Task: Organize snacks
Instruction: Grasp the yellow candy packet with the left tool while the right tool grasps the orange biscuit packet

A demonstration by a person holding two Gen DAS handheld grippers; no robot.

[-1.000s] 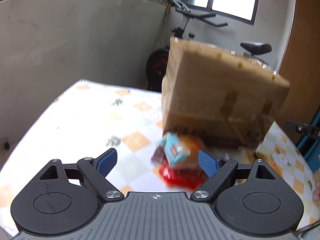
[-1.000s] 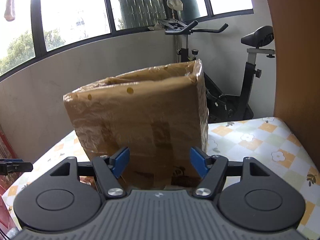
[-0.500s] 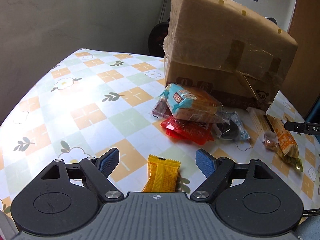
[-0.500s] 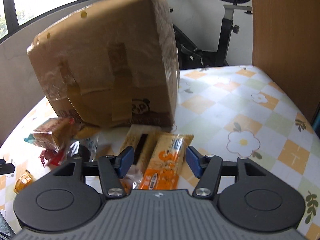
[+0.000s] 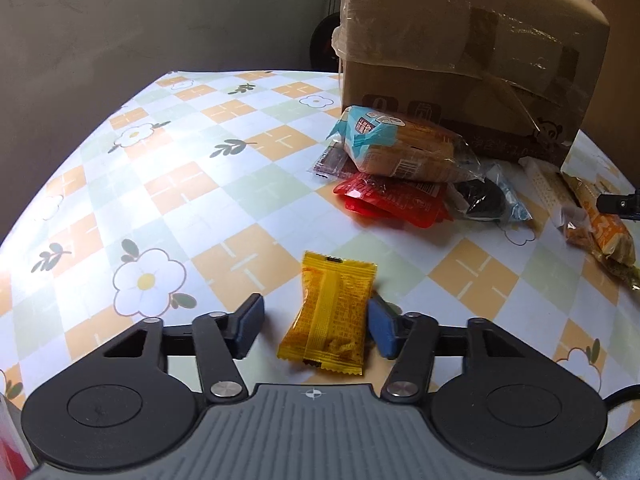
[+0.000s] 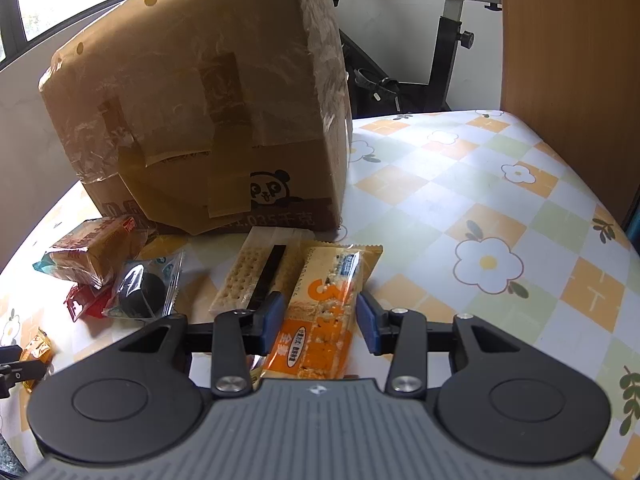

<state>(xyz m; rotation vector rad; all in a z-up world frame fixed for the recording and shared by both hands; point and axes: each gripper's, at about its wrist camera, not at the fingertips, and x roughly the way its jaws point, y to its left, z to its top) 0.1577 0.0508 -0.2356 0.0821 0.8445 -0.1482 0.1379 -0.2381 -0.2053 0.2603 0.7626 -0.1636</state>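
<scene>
In the left wrist view a yellow snack packet (image 5: 330, 312) lies on the flowered tablecloth (image 5: 192, 184) between the jaws of my left gripper (image 5: 316, 322). The jaws are closing; the right pad touches the packet's edge and a gap remains at the left pad. In the right wrist view an orange cracker packet (image 6: 324, 312) lies between the jaws of my right gripper (image 6: 320, 318), which are closing, with the pads close beside its edges. Both grippers are low over the table.
A taped cardboard box (image 5: 472, 52) (image 6: 208, 120) stands at the back. In front of it lie a blue-wrapped cake (image 5: 396, 144), a red packet (image 5: 392, 200), a dark round biscuit pack (image 6: 142, 290) and a pale cracker pack (image 6: 248, 272). A wooden panel (image 6: 568, 64) stands at the right.
Both grippers have come down and tilted towards the table. The left jaws narrowed around the yellow packet, the right jaws around the orange cracker packet.
</scene>
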